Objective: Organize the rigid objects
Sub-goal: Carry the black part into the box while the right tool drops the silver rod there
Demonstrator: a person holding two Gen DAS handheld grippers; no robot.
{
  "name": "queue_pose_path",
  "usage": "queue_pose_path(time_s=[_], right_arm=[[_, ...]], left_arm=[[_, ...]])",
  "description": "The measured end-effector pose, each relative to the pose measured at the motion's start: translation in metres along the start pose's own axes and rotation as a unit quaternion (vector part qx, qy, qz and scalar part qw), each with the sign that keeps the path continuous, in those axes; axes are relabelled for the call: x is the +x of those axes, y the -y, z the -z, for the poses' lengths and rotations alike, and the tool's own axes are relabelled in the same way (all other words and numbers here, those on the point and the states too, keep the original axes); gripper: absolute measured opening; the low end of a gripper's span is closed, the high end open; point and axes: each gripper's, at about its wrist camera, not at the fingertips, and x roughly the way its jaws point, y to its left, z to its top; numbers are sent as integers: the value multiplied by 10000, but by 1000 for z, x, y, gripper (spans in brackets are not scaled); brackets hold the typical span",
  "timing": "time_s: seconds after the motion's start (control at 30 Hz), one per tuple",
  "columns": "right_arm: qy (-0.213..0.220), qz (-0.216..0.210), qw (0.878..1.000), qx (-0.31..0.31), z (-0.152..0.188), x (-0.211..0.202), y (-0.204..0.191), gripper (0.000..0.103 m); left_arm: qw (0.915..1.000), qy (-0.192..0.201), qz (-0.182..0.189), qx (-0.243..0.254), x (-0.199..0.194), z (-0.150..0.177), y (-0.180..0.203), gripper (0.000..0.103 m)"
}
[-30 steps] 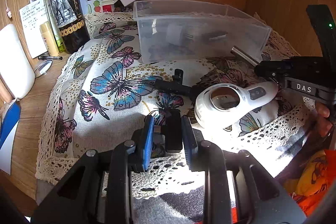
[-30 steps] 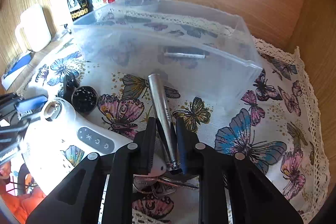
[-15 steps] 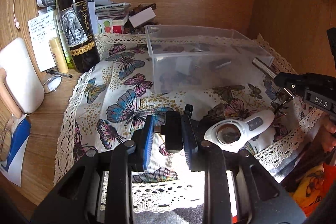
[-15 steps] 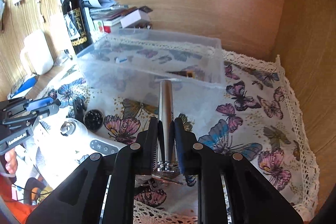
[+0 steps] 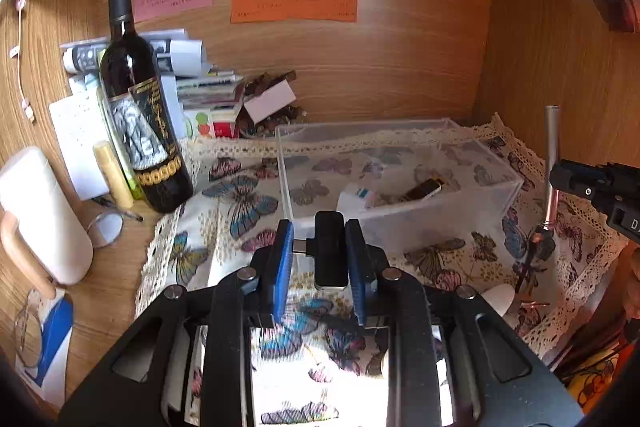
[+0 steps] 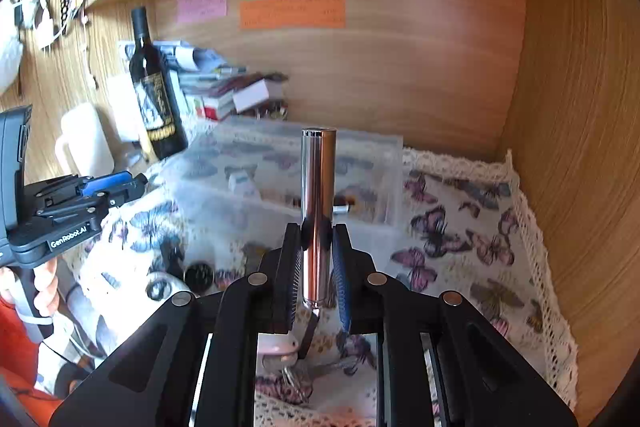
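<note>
My left gripper is shut on a small black adapter with a plug end, held up above the butterfly cloth in front of the clear plastic bin. My right gripper is shut on a silver metal tube with keys hanging below it, held upright in front of the bin. The tube also shows at the right of the left wrist view. The bin holds a small white box and a dark flat item.
A wine bottle, a white jug and stacked papers stand at the back left. A white oval device and a black round cap lie on the cloth. Wooden walls close the back and right.
Both grippers have risen from the cloth with their objects. The tube has swung from lying to upright. The white device is now below and mostly out of the left wrist view.
</note>
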Motion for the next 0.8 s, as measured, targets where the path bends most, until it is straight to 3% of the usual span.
queue_pose_path(time_s=[0.1,0.27,0.5,0.57,0.7,0.8], right_arm=[[193,93,9998,20,-14,1,3,7],[452,145,9988,117,-34,5,12,7],[-125,-35,9999,75,-18,31,14,8],[-433,-8,9990,98,-3,39,14,11],[-999,-53,9944,347,30,51,15,37],[-1272,-96,9910,410,48,58,12,40]], left_arm=[[9999,103,9,15,4,-14,0,25],[9998,210,-1,63,15,-32,0,25],[9999,73,55,69,31,-33,-1,25],[9999,19,44,94,33,-30,1,25],[9999,-71,67,112,36,-23,2,25],[9998,-128,96,103,38,-18,3,25]])
